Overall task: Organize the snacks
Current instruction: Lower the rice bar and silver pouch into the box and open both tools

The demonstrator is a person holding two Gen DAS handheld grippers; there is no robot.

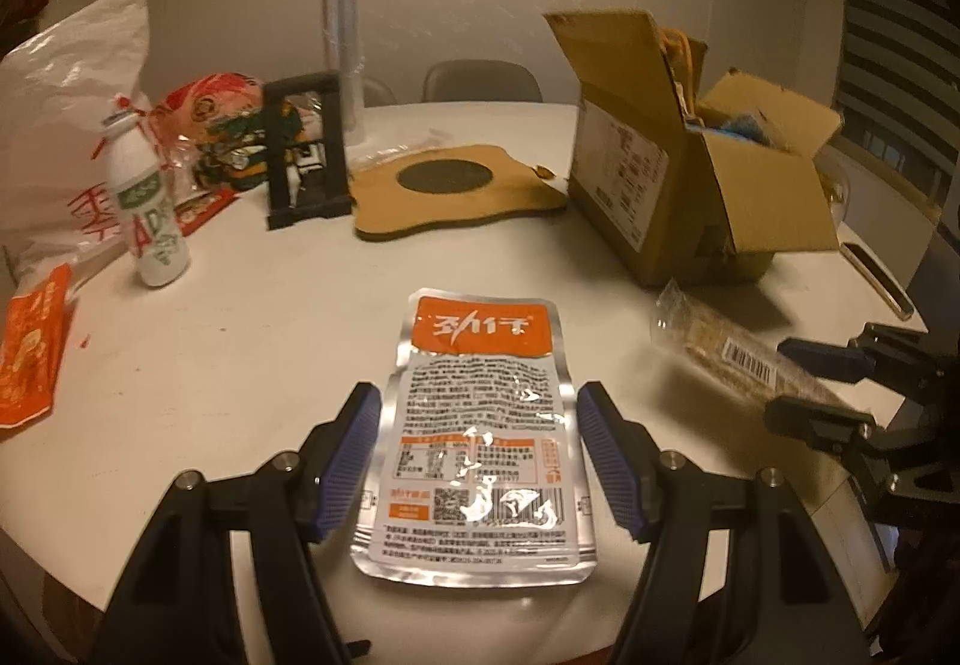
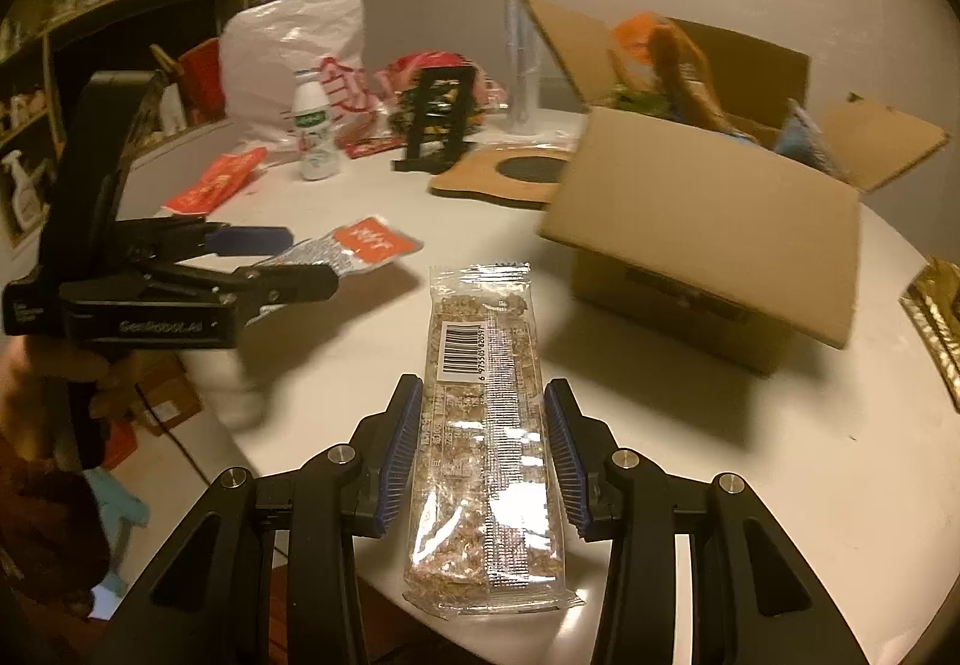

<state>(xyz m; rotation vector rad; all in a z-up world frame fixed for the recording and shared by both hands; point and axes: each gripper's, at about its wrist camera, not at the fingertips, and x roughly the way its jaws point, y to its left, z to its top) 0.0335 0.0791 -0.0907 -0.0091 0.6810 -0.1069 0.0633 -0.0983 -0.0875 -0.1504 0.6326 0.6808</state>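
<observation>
A silver snack pouch [image 1: 480,425] with an orange top sits between the blue pads of my left gripper [image 1: 480,392], which is shut on its sides. In the right wrist view that pouch [image 2: 366,245] hangs above the white table [image 2: 690,455], with the left gripper [image 2: 306,258] held in a person's hand. My right gripper [image 2: 483,384] is shut on a clear-wrapped cereal bar [image 2: 486,425] with a barcode label. The left wrist view shows the bar [image 1: 720,359] sticking out of the right gripper [image 1: 780,380] at the right. An open cardboard box [image 2: 708,245] with snacks inside stands just beyond.
The same box [image 1: 636,185] stands at the right. On the left are a white bottle [image 1: 150,197], an orange packet [image 1: 30,359] and a white plastic bag [image 1: 60,95]. A black stand [image 1: 306,155], a cork mat [image 1: 456,191] and a clear tube [image 1: 343,47] sit behind.
</observation>
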